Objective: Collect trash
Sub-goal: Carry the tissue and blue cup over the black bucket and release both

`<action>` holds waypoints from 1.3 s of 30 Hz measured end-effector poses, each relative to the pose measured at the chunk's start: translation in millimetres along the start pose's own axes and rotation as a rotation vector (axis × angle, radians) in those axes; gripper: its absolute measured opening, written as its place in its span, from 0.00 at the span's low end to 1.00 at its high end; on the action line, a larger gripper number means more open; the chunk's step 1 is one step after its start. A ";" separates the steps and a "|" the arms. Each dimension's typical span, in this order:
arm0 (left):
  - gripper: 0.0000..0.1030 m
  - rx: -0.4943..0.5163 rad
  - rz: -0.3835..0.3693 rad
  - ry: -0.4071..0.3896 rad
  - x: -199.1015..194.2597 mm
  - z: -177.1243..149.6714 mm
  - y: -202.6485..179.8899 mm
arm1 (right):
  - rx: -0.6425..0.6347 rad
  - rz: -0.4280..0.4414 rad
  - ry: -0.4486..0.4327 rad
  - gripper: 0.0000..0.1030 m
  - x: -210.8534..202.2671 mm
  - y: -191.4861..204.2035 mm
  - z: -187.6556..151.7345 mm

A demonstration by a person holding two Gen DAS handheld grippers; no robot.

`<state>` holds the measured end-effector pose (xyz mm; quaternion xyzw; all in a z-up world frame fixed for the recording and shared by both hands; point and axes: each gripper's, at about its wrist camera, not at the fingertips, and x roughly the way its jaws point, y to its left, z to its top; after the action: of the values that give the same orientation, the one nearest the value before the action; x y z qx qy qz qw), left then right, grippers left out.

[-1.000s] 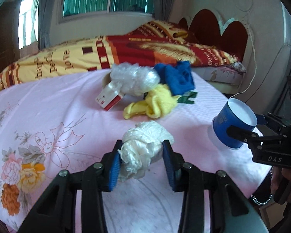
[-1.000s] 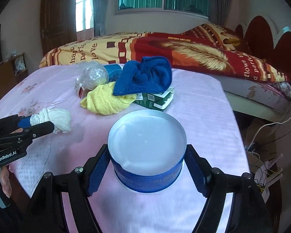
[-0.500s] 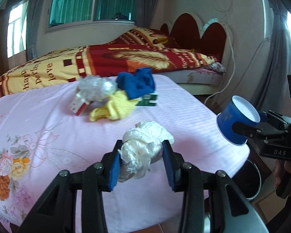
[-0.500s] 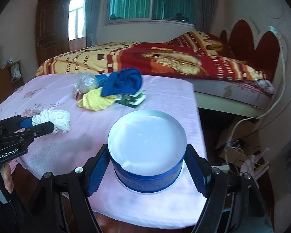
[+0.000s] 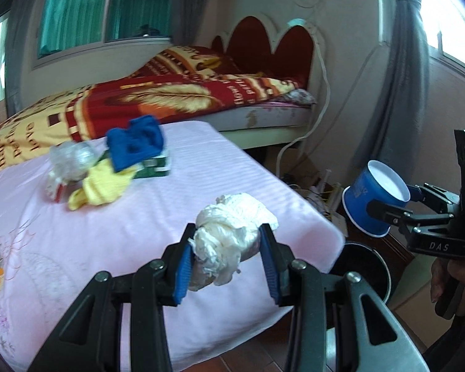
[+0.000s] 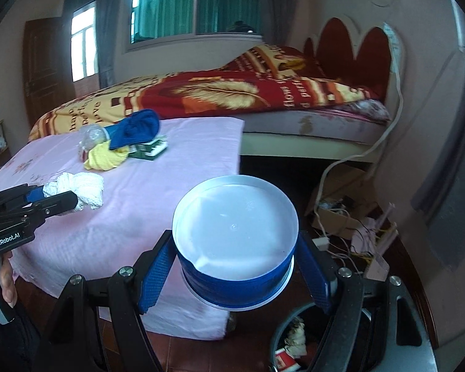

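My left gripper (image 5: 228,248) is shut on a crumpled white tissue wad (image 5: 232,232), held above the pink table's near right corner; it also shows in the right wrist view (image 6: 77,187). My right gripper (image 6: 235,266) is shut on a blue paper cup (image 6: 235,248) with a white inside, held off the table's edge above a dark round trash bin (image 6: 294,341) on the floor. The cup also shows in the left wrist view (image 5: 375,197), with the bin (image 5: 362,271) below it.
On the pink tablecloth (image 5: 77,248) lie a blue cloth (image 5: 136,141), a yellow cloth (image 5: 105,184), a clear plastic wad (image 5: 71,158) and a green box (image 5: 155,167). A bed (image 6: 232,93) stands behind. Cables and a cardboard box (image 6: 341,210) lie on the floor.
Both grippers have moved right and back, off the table's edge, each still holding its item. The trash bin has come into view below the cup.
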<state>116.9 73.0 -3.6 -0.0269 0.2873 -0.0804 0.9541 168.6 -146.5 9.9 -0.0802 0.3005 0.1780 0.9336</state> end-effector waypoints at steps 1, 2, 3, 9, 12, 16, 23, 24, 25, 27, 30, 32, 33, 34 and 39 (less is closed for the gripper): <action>0.40 0.009 -0.012 0.002 1.7 0.8 -7.2 | 0.005 -0.009 0.002 0.76 -3.2 -5.9 -3.2; 0.40 0.019 -0.024 0.004 3.6 1.5 -15.0 | 0.011 -0.020 0.003 0.76 -6.7 -11.9 -7.0; 0.40 0.028 -0.036 0.005 5.2 2.1 -22.7 | 0.018 -0.028 0.006 0.76 -9.6 -17.5 -10.5; 0.40 0.060 -0.094 0.016 13.7 3.1 -58.5 | 0.042 -0.071 0.011 0.76 -25.0 -43.2 -26.7; 0.40 0.084 -0.129 0.023 16.7 3.9 -76.6 | 0.058 -0.089 0.017 0.76 -31.3 -56.2 -34.5; 0.40 0.104 -0.162 0.032 21.9 3.6 -96.6 | 0.085 -0.115 0.032 0.76 -37.6 -73.6 -47.9; 0.40 0.140 -0.224 0.061 34.8 -2.3 -133.3 | 0.128 -0.163 0.053 0.76 -48.3 -100.4 -69.6; 0.40 0.146 -0.233 0.064 36.3 -2.9 -138.6 | 0.134 -0.169 0.055 0.76 -49.6 -103.6 -71.6; 0.40 0.151 -0.243 0.068 37.8 -3.8 -143.8 | 0.139 -0.175 0.057 0.76 -51.9 -107.6 -74.9; 0.40 0.162 -0.263 0.077 40.8 -5.8 -153.9 | 0.151 -0.186 0.062 0.76 -56.8 -115.7 -83.1; 0.40 0.178 -0.290 0.087 44.9 -8.5 -168.8 | 0.165 -0.201 0.072 0.76 -59.3 -125.1 -92.2; 0.40 0.187 -0.306 0.094 47.1 -10.4 -176.8 | 0.175 -0.211 0.081 0.76 -61.6 -132.6 -100.8; 0.40 0.192 -0.313 0.098 48.6 -11.7 -180.5 | 0.179 -0.215 0.086 0.76 -62.3 -135.6 -104.4; 0.40 0.197 -0.322 0.104 50.3 -13.6 -184.6 | 0.182 -0.218 0.089 0.76 -62.7 -137.7 -107.3; 0.40 0.218 -0.352 0.136 60.2 -23.1 -202.7 | 0.203 -0.230 0.106 0.76 -64.5 -151.7 -122.0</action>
<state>125.7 -137.1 -35.9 0.0321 0.3317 -0.2778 0.9010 112.6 -336.2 -44.0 -0.0286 0.3546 0.0341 0.9340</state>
